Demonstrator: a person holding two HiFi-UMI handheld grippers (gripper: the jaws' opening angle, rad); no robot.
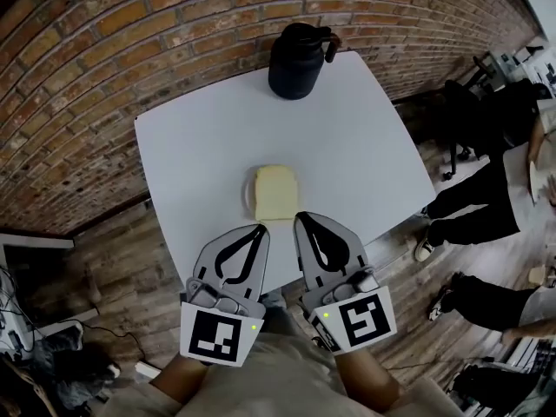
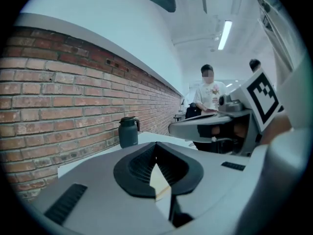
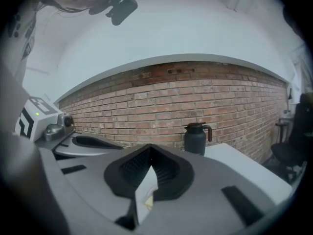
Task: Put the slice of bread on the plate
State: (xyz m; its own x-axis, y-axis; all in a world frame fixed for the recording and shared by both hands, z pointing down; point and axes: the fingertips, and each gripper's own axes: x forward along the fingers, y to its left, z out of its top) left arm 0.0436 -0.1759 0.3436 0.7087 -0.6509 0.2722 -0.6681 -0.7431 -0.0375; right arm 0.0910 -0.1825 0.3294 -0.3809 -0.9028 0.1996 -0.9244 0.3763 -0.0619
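Observation:
A pale yellow slice of bread (image 1: 276,193) lies on a small white plate (image 1: 248,195) near the front middle of the white table (image 1: 191,146). Only the plate's left rim shows past the bread. Both grippers hover side by side just in front of the plate, above the table's near edge. My left gripper (image 1: 261,227) (image 2: 156,146) has its jaws together with nothing in them. My right gripper (image 1: 300,216) (image 3: 150,148) is likewise shut and empty, its tip close to the bread's near edge. In the right gripper view a yellowish sliver shows through the slit below the jaws.
A black jug (image 1: 297,60) (image 2: 128,132) (image 3: 196,137) stands at the table's far edge by the brick wall (image 1: 104,50). People's legs (image 1: 473,207) and a chair (image 1: 456,120) are on the wooden floor to the right. A person (image 2: 209,94) stands beyond the table.

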